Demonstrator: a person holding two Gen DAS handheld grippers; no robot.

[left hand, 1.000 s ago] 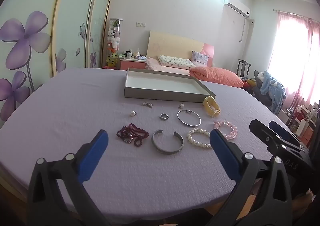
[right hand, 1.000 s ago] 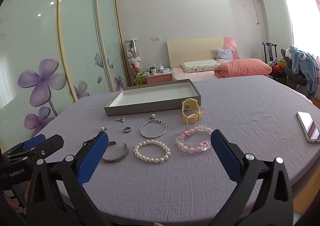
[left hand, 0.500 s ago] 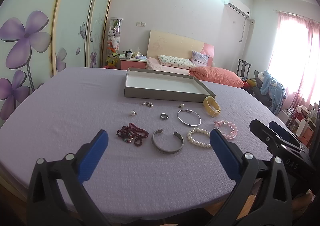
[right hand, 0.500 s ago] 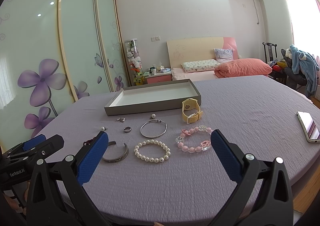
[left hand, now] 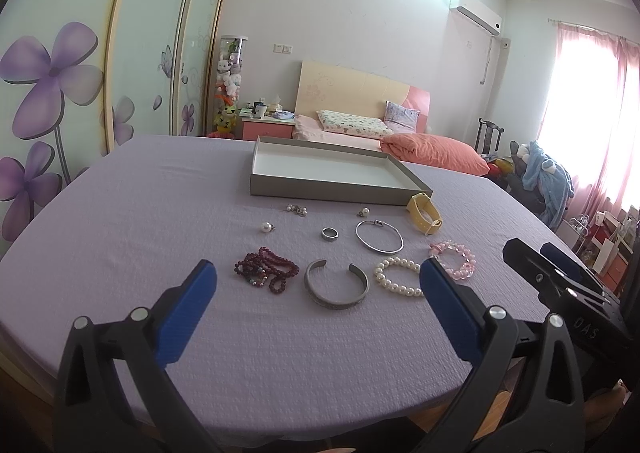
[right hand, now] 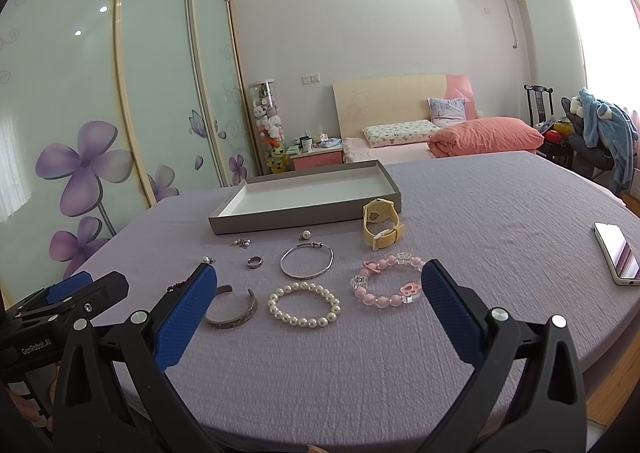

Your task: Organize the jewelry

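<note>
Jewelry lies on the purple tablecloth in front of an empty grey tray (left hand: 320,195) (right hand: 280,221). Nearest are a dark red bead string (left hand: 266,271), a silver cuff (left hand: 336,284) (right hand: 233,307), a white pearl bracelet (left hand: 396,280) (right hand: 304,305) and a pink bead bracelet (left hand: 454,259) (right hand: 386,280). Farther back lie a thin silver bangle (left hand: 379,241) (right hand: 306,261), a ring (left hand: 329,233) (right hand: 254,262), pearl earrings (left hand: 267,227) and a yellow watch (left hand: 425,212) (right hand: 380,221). My left gripper (left hand: 318,283) and right gripper (right hand: 319,283) are both open, empty, above the near table edge.
A phone (right hand: 616,253) lies at the table's right edge. The right gripper's body shows at the right of the left wrist view (left hand: 560,285); the left gripper's body shows at the left of the right wrist view (right hand: 60,305). A bed and wardrobe stand beyond.
</note>
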